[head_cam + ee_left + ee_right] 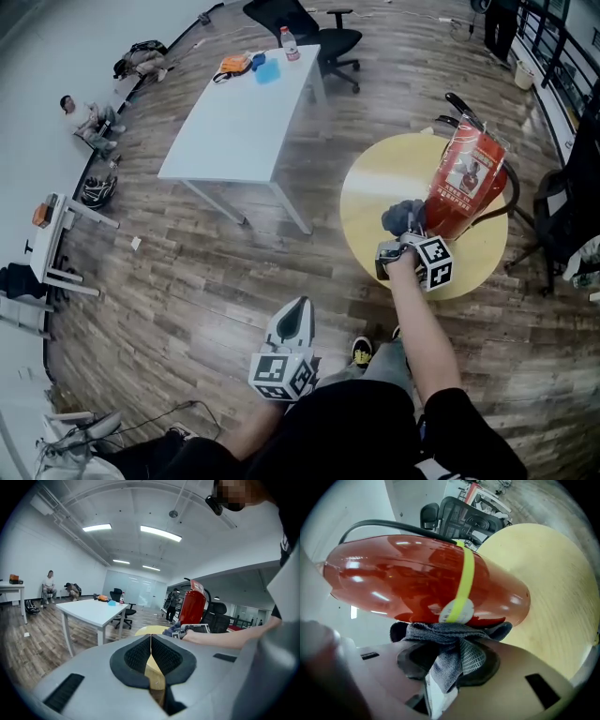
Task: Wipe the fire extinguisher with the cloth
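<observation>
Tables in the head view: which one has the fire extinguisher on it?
The round yellow table, where the fire extinguisher stands and the right gripper holds a cloth against it. The other table is white and rectangular.

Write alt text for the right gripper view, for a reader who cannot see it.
The right gripper, jaws shut on a grey woven cloth, presses it against the glossy red fire extinguisher, at its yellow-green band. The extinguisher rests on a round pale-yellow table, with a black mesh office chair behind.

Head view looks steeply down from above; all three views share the yellow round table (375, 187).
</observation>
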### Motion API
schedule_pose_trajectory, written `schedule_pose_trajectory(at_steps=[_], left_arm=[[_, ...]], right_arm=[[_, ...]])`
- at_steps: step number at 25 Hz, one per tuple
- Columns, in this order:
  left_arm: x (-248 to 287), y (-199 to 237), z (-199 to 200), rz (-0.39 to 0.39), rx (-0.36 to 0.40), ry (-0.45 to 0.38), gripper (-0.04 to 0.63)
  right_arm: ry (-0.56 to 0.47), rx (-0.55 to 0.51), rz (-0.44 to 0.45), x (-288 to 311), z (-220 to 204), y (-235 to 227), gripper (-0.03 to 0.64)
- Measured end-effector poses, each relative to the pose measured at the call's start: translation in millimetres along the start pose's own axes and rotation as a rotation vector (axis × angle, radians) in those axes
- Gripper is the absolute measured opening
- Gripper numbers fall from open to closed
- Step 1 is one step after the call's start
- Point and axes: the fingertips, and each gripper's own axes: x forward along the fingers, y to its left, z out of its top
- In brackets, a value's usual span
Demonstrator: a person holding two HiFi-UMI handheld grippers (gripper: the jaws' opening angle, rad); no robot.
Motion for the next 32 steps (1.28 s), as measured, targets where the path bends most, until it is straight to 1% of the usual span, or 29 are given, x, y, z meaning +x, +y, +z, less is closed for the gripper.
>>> schedule_pose_trajectory(at_steps=[3, 8, 11, 17, 21, 24, 27, 32], left_arm=[[-1, 6, -2, 0.014, 0.004, 0.008, 0.023], [-6, 18, -11, 0.041, 0.006, 0.044, 0.023], [-7, 25, -15, 0.059, 0.005, 0.055, 0.023], [-13, 36, -24, 0.085, 0.002, 0.069, 0.023], [-20, 42, -26, 0.101, -0.012, 0.071, 0.023], [-20, 43, -26, 0.1, -0.013, 0.065, 0.023], [-17, 41, -23, 0.087, -0.012, 0.048, 0.023], [-11, 27, -11, 0.034, -0.005, 0.021, 0.023]], right_arm=[[0.006, -0.008, -0.083, 9, -5, -44, 0.132], [0.016, -0.065, -0.169, 20, -11, -97, 0.132], [-0.011, -0.072, -0.175, 29, -12, -107, 0.132], [-0.077, -0.026, -0.196, 43, -13, -108, 0.132], [-0.107, -0.005, -0.209, 48, -13, -94, 0.132], [-0.133, 0.006, -0.184, 47, -10, -78, 0.132], [-0.15, 0.035, -0.133, 44, -6, -51, 0.132], [-0.151, 0.127, -0.008, 29, 2, 26, 0.132]])
